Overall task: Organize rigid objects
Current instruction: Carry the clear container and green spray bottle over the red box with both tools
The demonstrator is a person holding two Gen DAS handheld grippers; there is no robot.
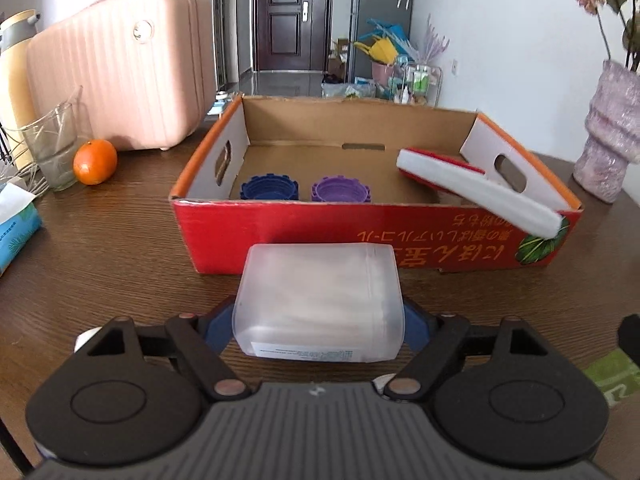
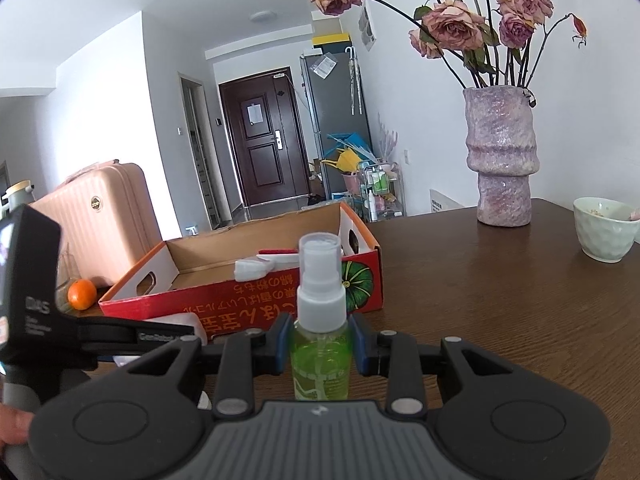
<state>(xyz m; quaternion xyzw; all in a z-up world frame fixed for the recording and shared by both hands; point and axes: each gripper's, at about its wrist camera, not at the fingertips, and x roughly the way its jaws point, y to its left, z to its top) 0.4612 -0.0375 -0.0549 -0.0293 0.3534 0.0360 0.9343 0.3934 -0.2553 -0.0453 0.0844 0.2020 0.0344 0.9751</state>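
Observation:
My left gripper (image 1: 319,322) is shut on a frosted translucent plastic box (image 1: 318,300), held just in front of a red cardboard box (image 1: 360,232). Inside the cardboard box lie a blue cap (image 1: 270,189), a purple cap (image 1: 340,190) and a red-and-white bar (image 1: 480,190) leaning over the right front rim. My right gripper (image 2: 320,346) is shut on a green spray bottle (image 2: 320,320) with a clear cap, held upright above the table. The cardboard box (image 2: 240,296) is beyond it to the left, and the left gripper's body (image 2: 36,300) shows at the left edge.
On the brown table (image 1: 100,260) stand an orange (image 1: 95,161), a glass (image 1: 54,144), a pink suitcase (image 1: 120,80) and a tissue pack (image 1: 16,224) at left. A purple vase (image 2: 502,156) with dried roses and a pale bowl (image 2: 604,234) stand at right.

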